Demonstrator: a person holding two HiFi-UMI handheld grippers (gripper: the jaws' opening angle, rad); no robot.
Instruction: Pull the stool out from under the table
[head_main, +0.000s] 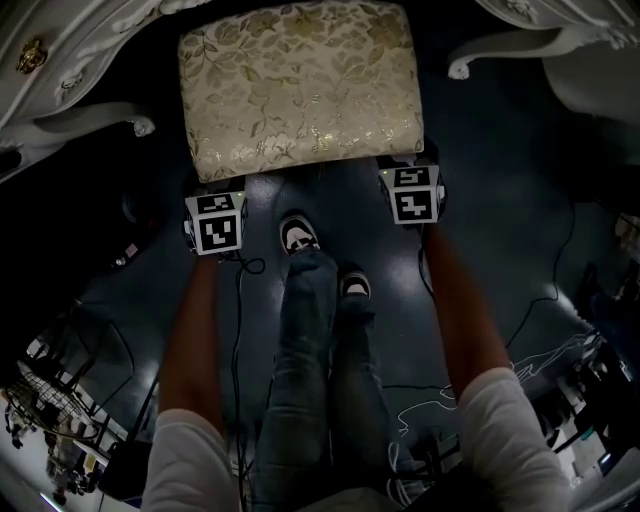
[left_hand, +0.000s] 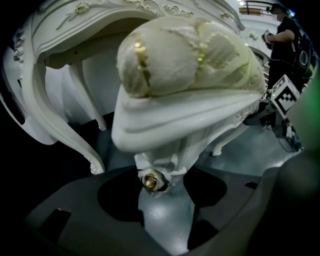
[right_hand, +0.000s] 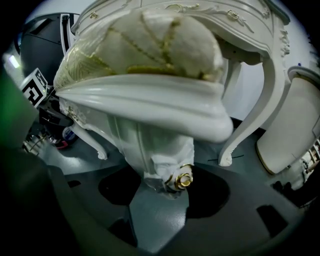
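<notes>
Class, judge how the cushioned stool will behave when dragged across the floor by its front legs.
The stool probably stays rigid: its frame looks like solid carved wood. It seems fairly heavy for its size, so expect resistance. Its slim curved legs might catch on the floor and tip it forward.

Dim room; the floor (head_main: 500, 200) sinks into shadow while the pale stool (head_main: 300, 90) catches light. Both gripper views bulge, dark-cornered, each with a blurred green smear (left_hand: 306, 115).
</notes>
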